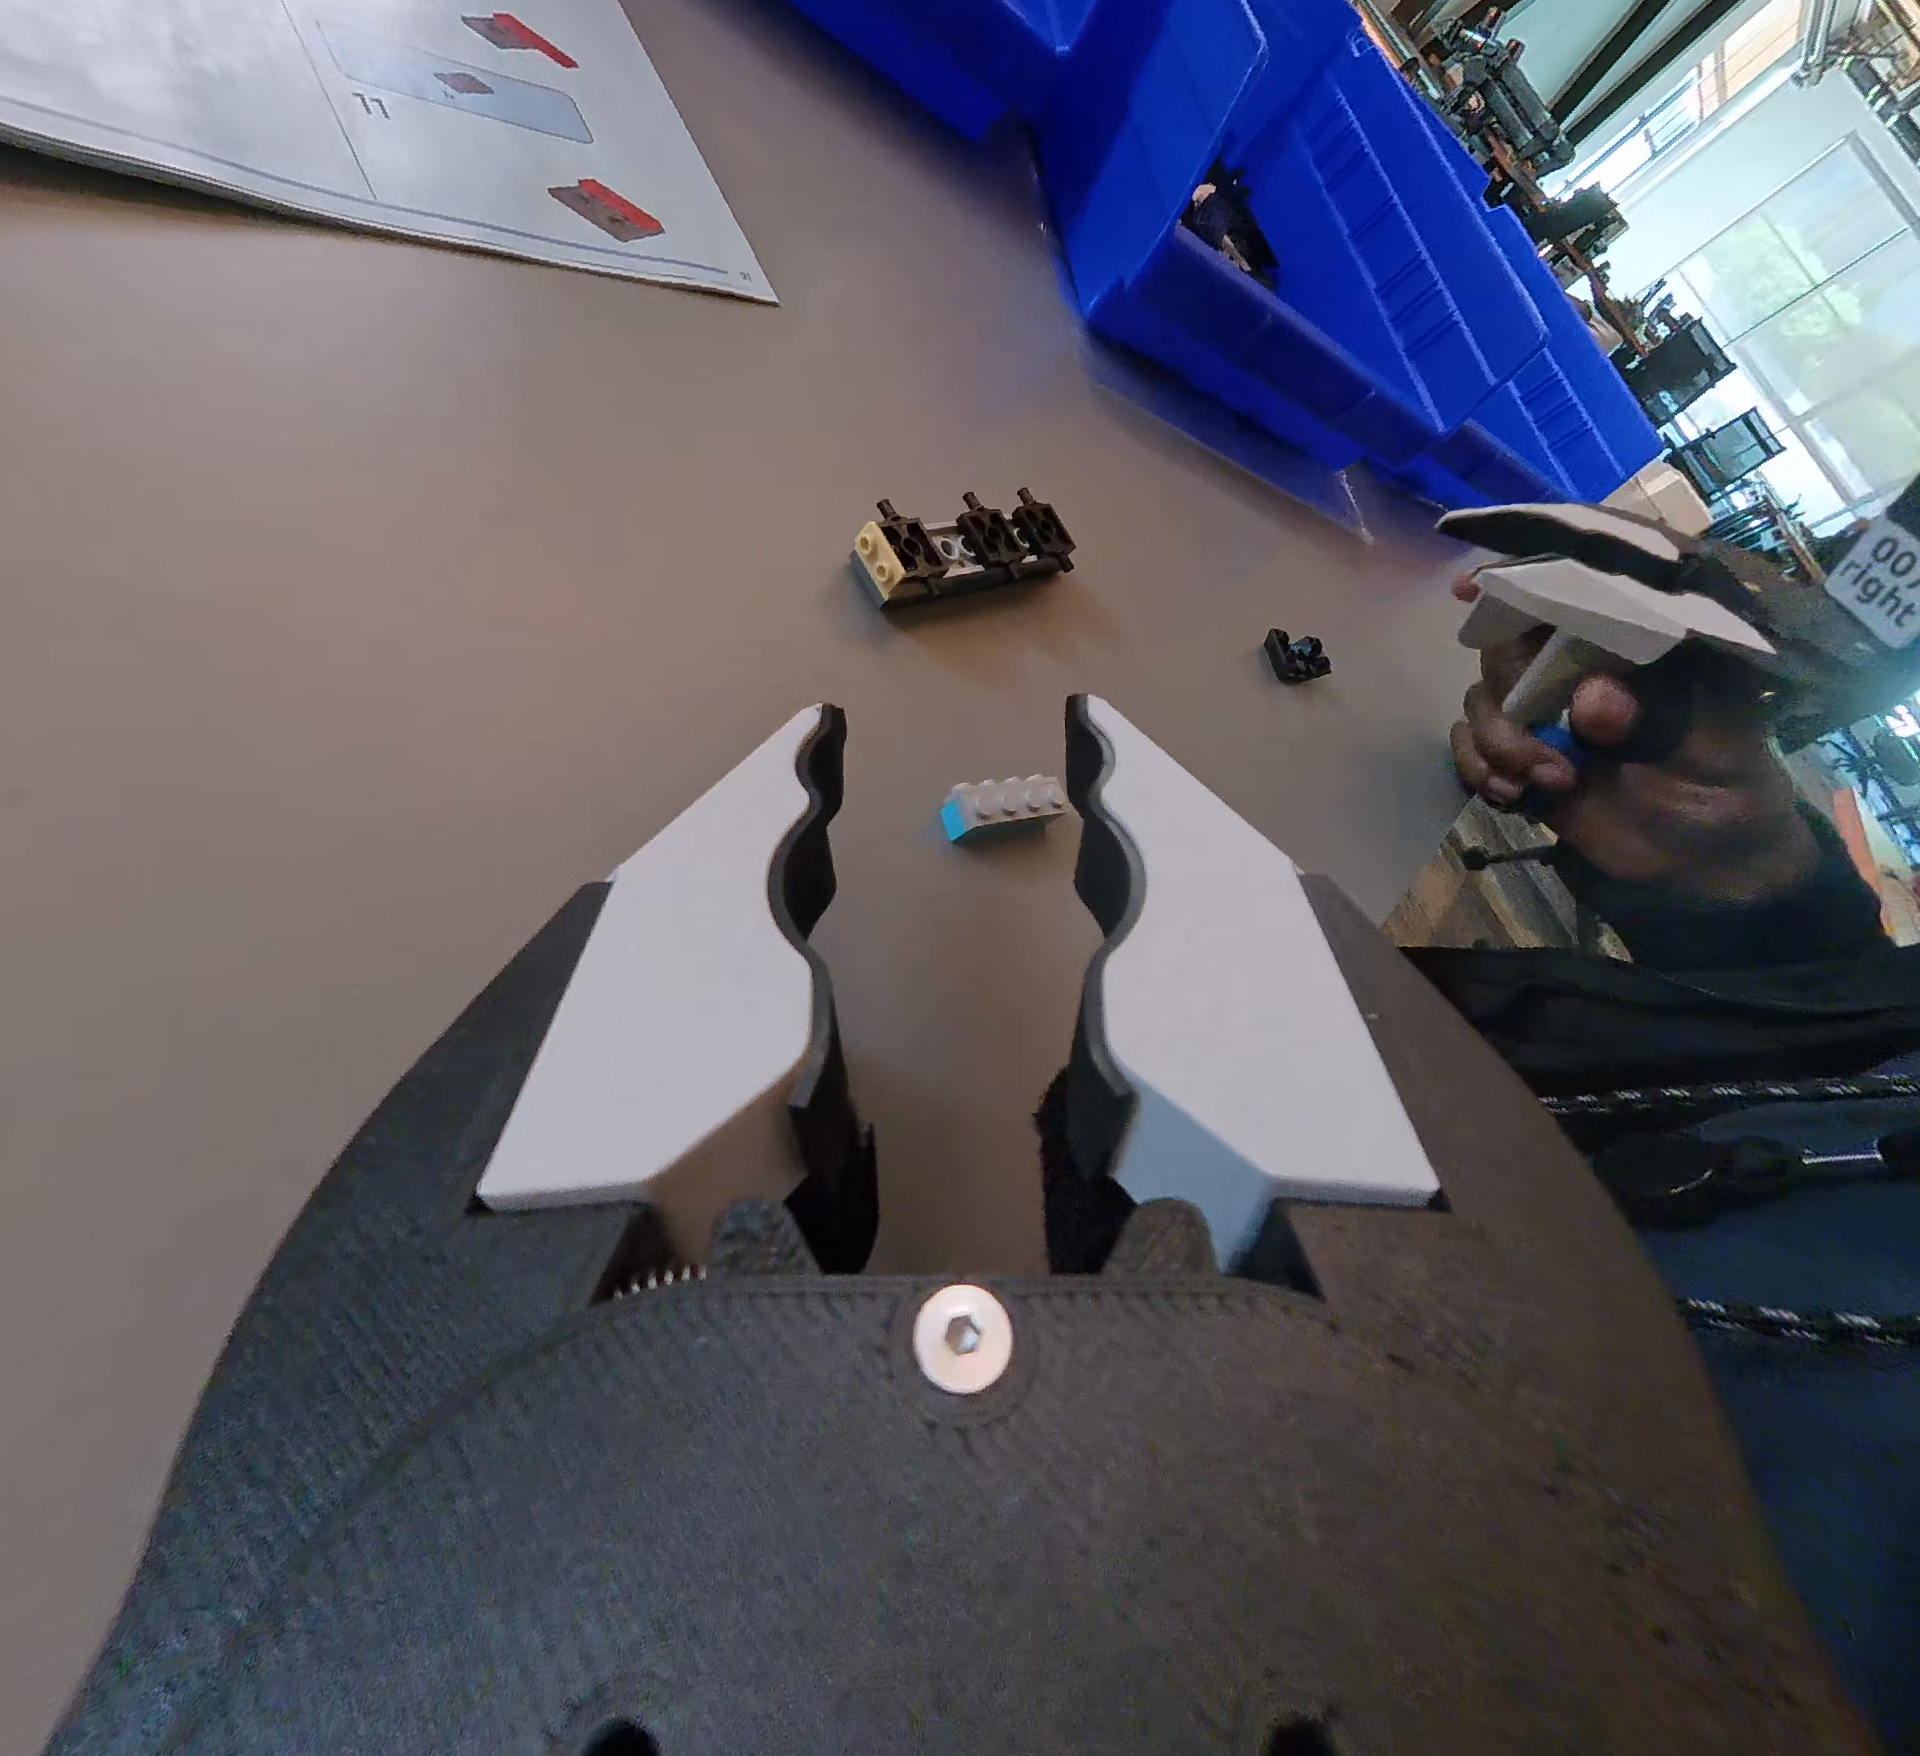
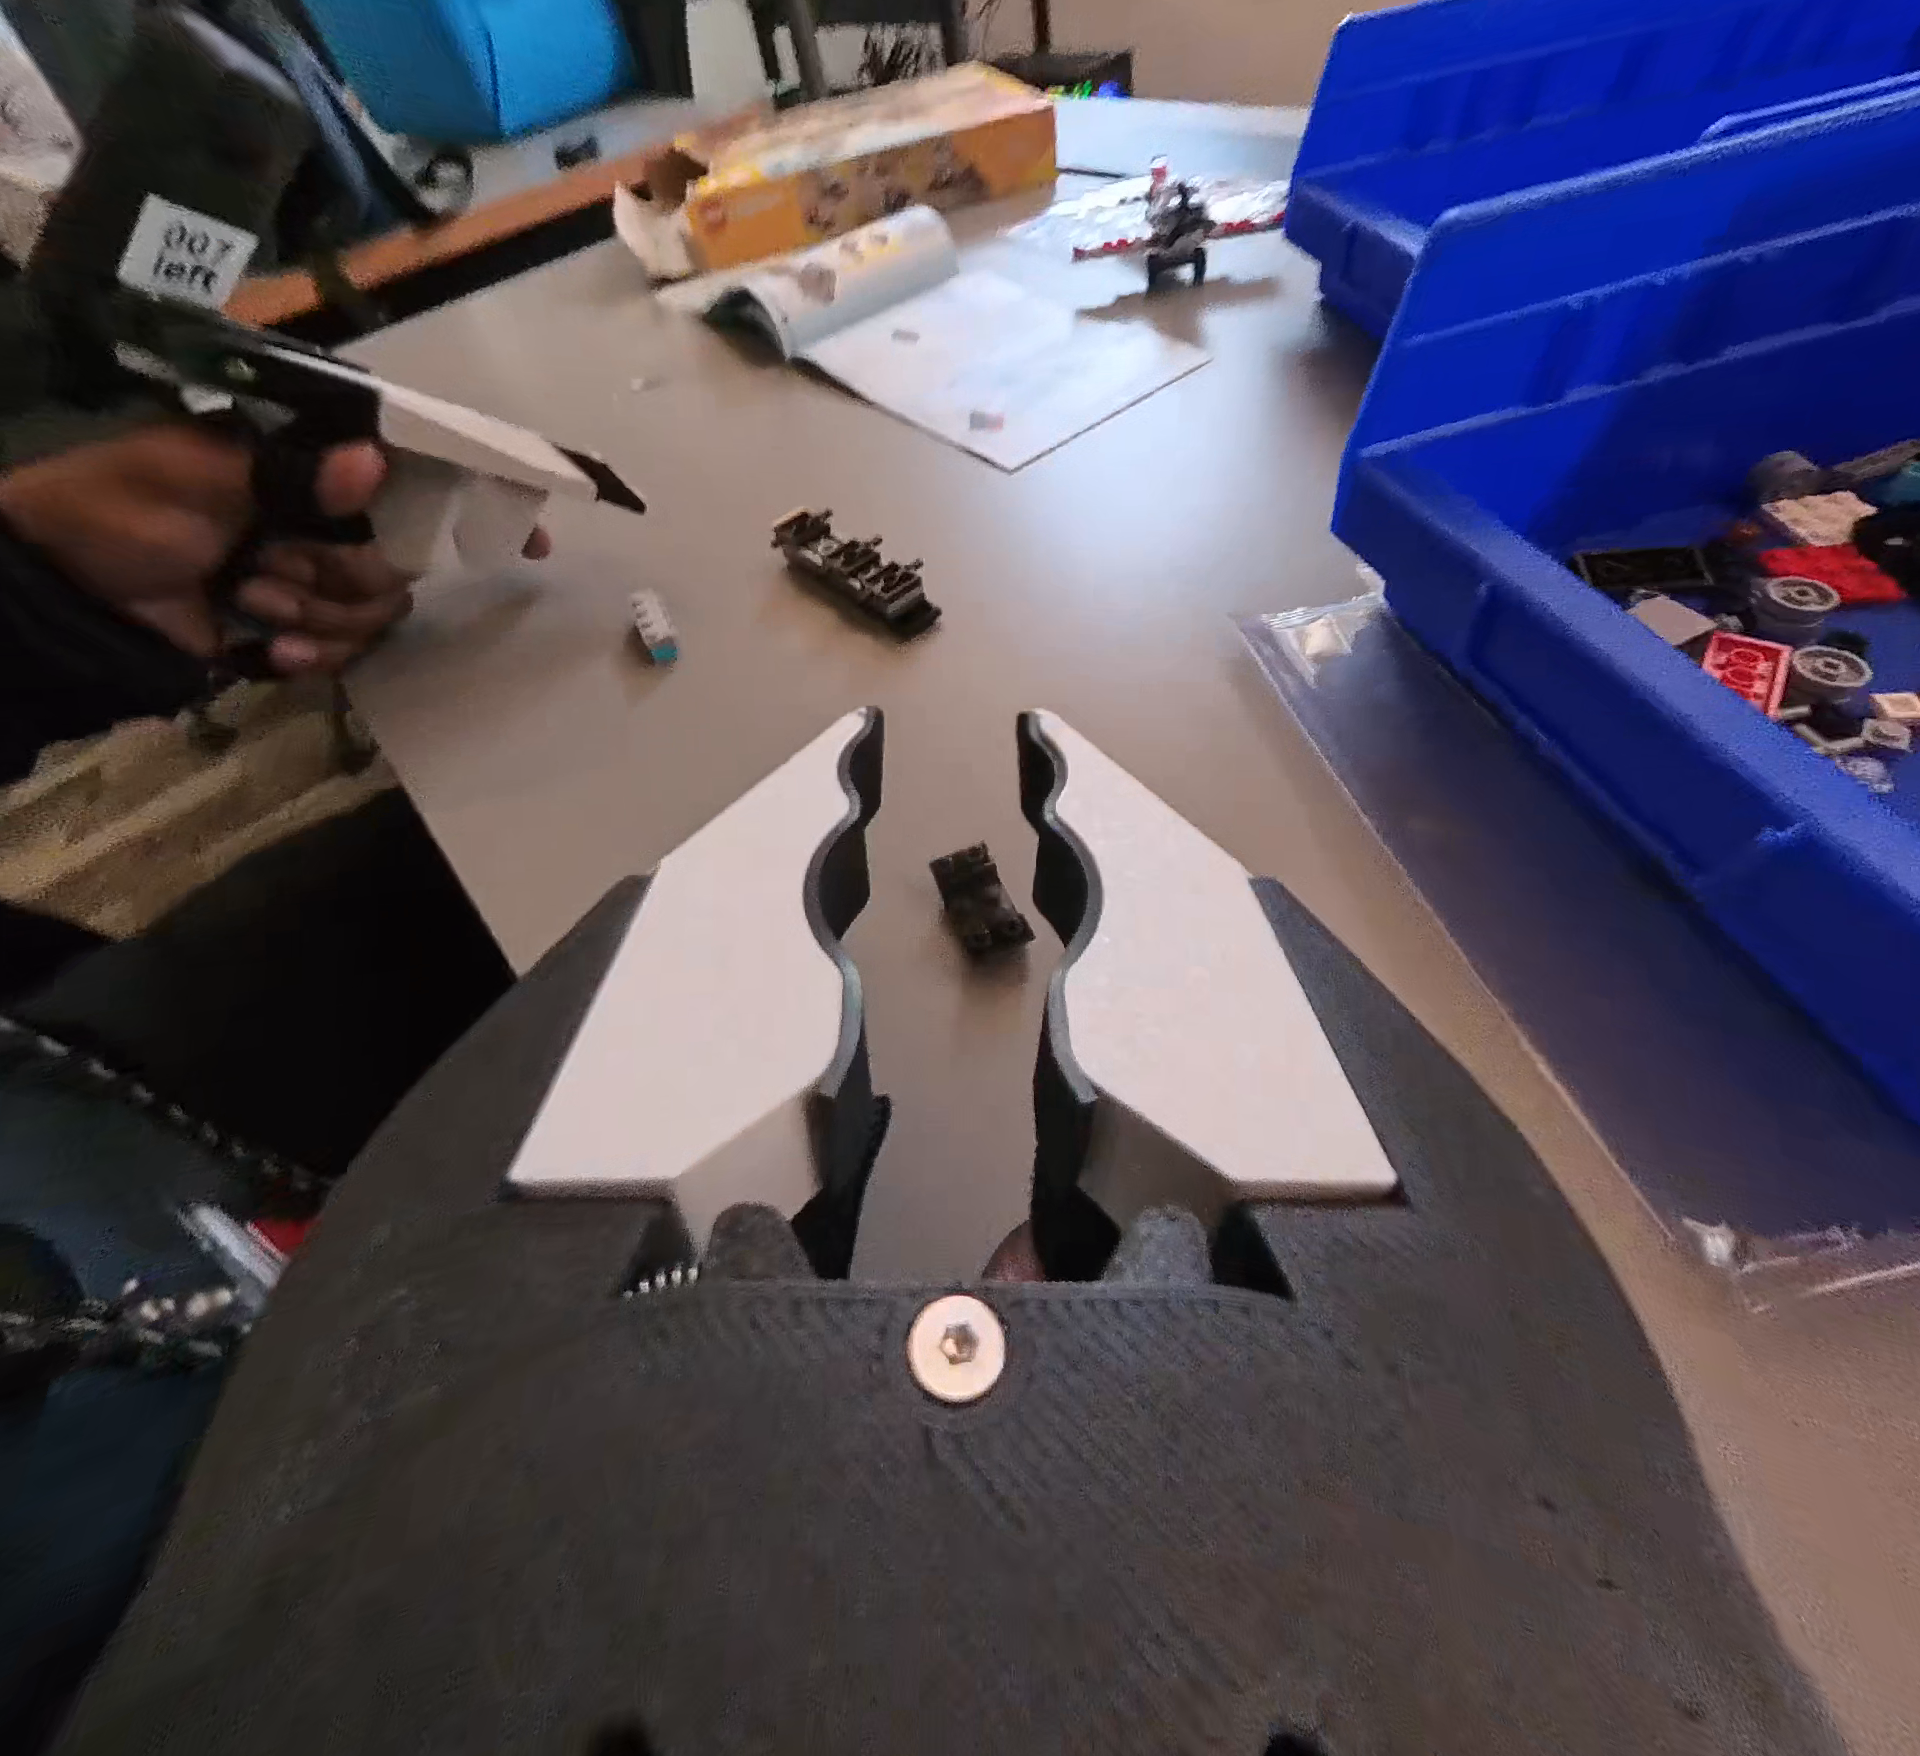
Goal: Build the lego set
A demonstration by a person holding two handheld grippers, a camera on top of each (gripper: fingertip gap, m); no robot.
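A small grey brick with a light-blue end (image 1: pixel 1004 810) lies on the table between the tips of my open left gripper (image 1: pixel 956 719); it also shows in the right wrist view (image 2: pixel 652 628). A grey plate assembly with black pin bricks and a tan brick (image 1: pixel 961 551) lies farther ahead, also in the right wrist view (image 2: pixel 855 574). A small black piece (image 2: pixel 982 901) lies on the table between the fingers of my open right gripper (image 2: pixel 951 730); it also shows in the left wrist view (image 1: pixel 1297 654). Neither gripper holds anything.
Blue bins (image 1: pixel 1195 148) line the table's far side; one (image 2: pixel 1662 626) holds loose parts. An open instruction booklet (image 1: pixel 343 54) lies at the far left. A yellow box (image 2: pixel 862 158), a built plane model (image 2: pixel 1179 226) and a clear plastic bag (image 2: pixel 1320 646) also sit on the table. Across from one pair of fingers to the other is roughly 20 centimeters.
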